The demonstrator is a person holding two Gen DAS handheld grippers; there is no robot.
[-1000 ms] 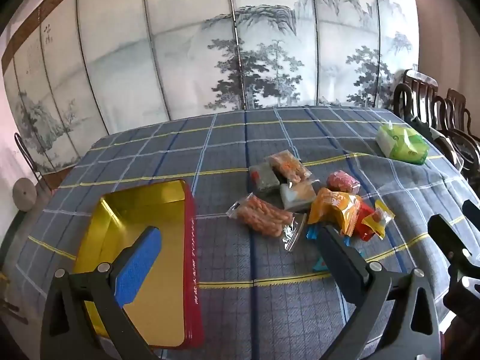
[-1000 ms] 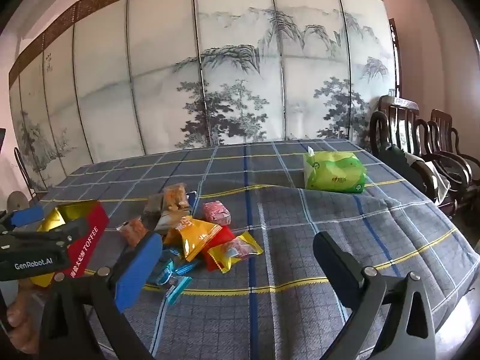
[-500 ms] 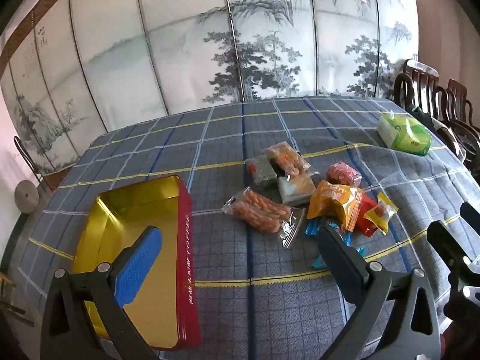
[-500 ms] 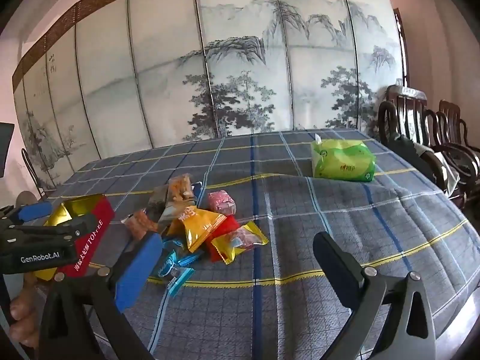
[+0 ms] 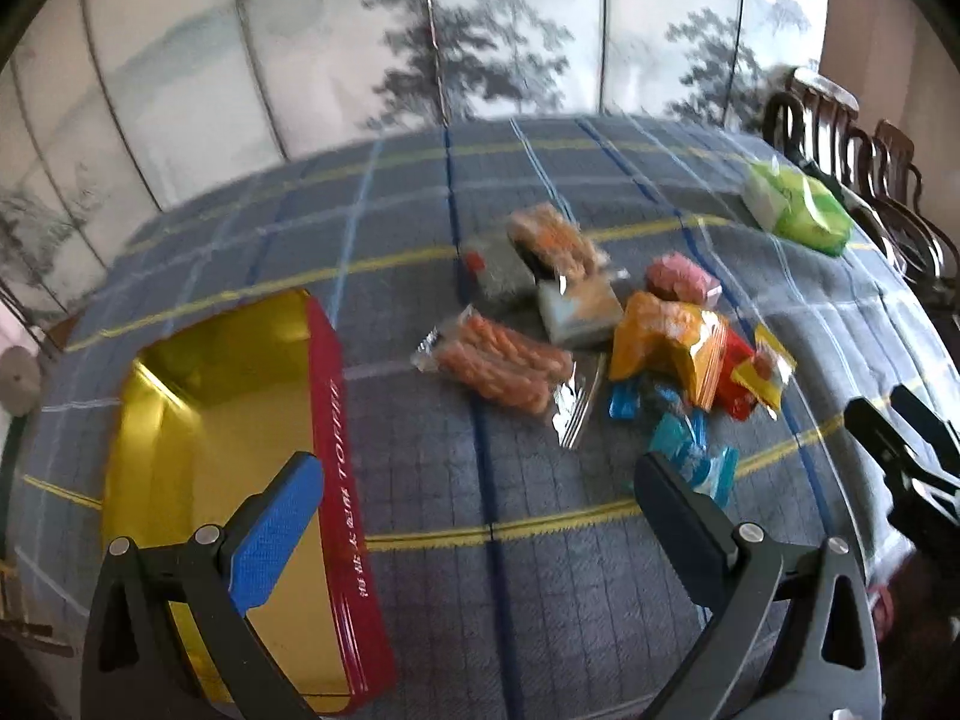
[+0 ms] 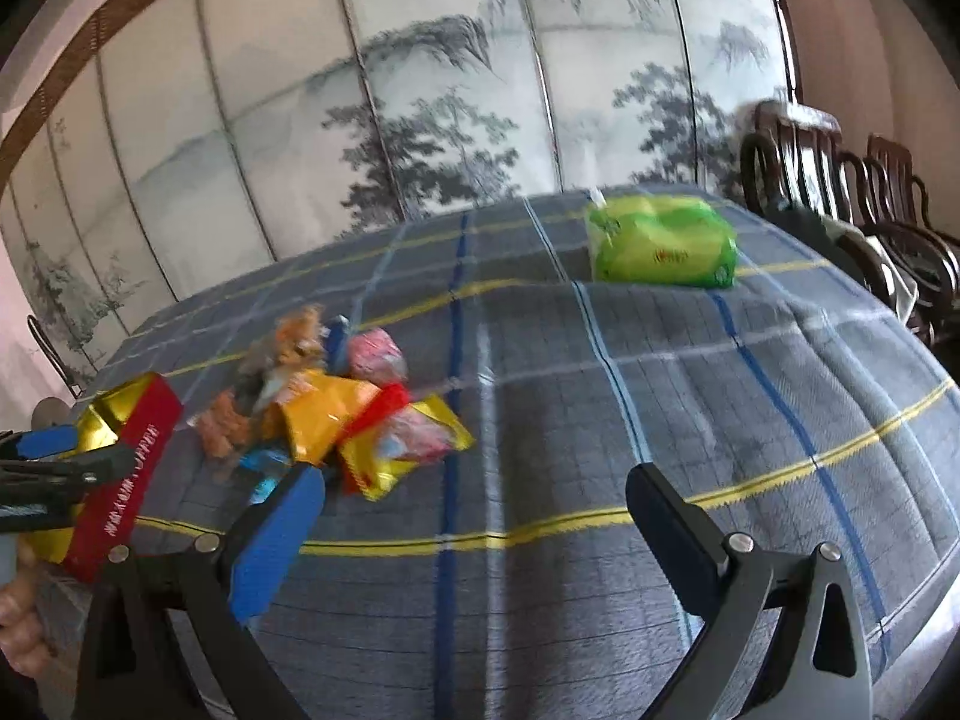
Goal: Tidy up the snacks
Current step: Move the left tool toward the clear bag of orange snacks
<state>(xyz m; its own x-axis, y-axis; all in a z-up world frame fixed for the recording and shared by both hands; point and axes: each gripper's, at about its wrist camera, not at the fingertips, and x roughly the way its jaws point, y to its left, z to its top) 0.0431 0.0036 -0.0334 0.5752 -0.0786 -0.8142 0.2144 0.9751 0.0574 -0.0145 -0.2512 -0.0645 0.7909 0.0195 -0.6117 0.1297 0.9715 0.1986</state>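
An open tin with red walls and a gold inside lies on the checked tablecloth at the left; in the right wrist view the tin is at the far left. A heap of snack packets lies mid-table: a clear pack of orange sticks, an orange bag, a pink sweet, blue wrappers, a yellow packet. My left gripper hovers open between tin and heap, holding nothing. My right gripper is open and empty, right of the heap.
A green tissue pack sits at the table's far right. Dark wooden chairs stand beyond the right edge. A painted folding screen closes off the back. A person's hand shows at the lower left.
Both grippers have moved forward and tilted down toward the table, so the tin and the snack heap look closer. Nothing on the table has moved. Both stay open.
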